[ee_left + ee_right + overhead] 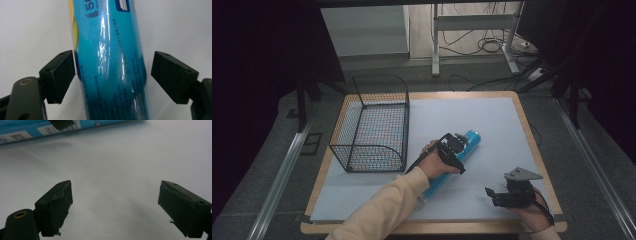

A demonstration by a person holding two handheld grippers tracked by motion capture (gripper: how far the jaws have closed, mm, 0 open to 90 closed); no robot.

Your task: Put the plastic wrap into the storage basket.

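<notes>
A long blue tube (473,138) with printed text lies flat on the white mat (492,120), slanting from the near left to the far right. My left gripper (456,148) is down over its middle, open. In the left gripper view the tube (110,62) runs up between the jaws; the left pad (61,75) is against its side, while the right pad (172,75) stands off with a gap. My right gripper (493,195) rests open near the front right of the mat, nothing between its pads (56,205). The tube's (25,132) barcode side lies far ahead of it.
A black wire basket (373,125) stands on the left part of the mat, its open top up and nothing visible inside. The wooden table edge (532,145) frames the mat. Beyond the table are a metal stand and cables on the floor.
</notes>
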